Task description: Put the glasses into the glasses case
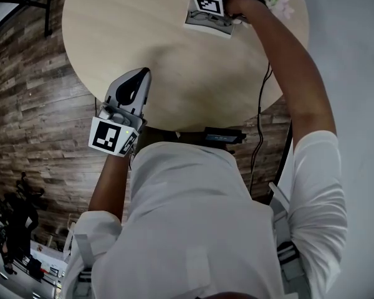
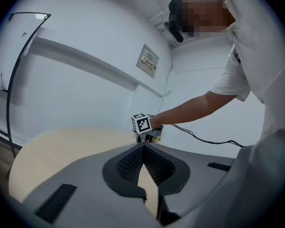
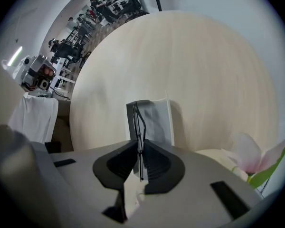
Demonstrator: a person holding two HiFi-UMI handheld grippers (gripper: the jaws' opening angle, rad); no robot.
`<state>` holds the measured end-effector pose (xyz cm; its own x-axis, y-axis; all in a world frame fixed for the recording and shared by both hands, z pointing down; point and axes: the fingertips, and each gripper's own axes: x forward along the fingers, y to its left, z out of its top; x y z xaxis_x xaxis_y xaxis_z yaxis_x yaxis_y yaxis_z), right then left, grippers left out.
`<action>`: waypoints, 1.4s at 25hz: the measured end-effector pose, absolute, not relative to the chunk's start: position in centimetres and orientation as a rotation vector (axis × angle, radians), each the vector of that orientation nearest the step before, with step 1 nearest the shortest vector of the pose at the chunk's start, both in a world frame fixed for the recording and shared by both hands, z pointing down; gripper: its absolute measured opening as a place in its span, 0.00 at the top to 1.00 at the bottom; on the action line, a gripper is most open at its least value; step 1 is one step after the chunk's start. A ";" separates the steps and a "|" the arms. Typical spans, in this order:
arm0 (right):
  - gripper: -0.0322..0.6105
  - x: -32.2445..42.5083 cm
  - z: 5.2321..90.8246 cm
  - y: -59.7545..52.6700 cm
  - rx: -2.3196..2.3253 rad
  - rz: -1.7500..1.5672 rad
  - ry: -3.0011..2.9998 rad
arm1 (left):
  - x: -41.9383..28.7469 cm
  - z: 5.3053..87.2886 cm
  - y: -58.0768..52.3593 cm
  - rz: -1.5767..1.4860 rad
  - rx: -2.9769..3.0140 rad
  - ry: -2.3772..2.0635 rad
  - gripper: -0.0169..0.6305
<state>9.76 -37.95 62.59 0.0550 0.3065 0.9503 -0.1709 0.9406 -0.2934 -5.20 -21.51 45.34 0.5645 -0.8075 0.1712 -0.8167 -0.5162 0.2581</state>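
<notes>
The right gripper [image 3: 139,146] pinched the thin dark wire glasses [image 3: 140,122], which showed edge-on, so their lenses were hard to make out. They stuck out past its jaw tips over the open grey glasses case [image 3: 159,122] on the round pale wooden table [image 3: 204,70]; in the head view its marker cube hid the jaws. The left gripper [image 2: 143,147] was squeezed closed on nothing, with the table's edge below it.
</notes>
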 end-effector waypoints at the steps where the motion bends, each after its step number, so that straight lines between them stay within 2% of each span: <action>1: 0.87 9.7 62.7 -38.0 -0.115 0.370 -1.471 | -5.2 45.4 -21.5 0.043 2.490 -1.335 0.95; 24: 0.87 9.5 64.8 -37.3 -0.171 0.452 -1.456 | -6.1 46.7 -20.9 0.054 2.422 -1.340 0.95; 35: 0.83 9.7 65.3 -38.3 -0.112 0.426 -1.489 | -5.9 47.2 -21.1 0.063 2.426 -1.329 0.95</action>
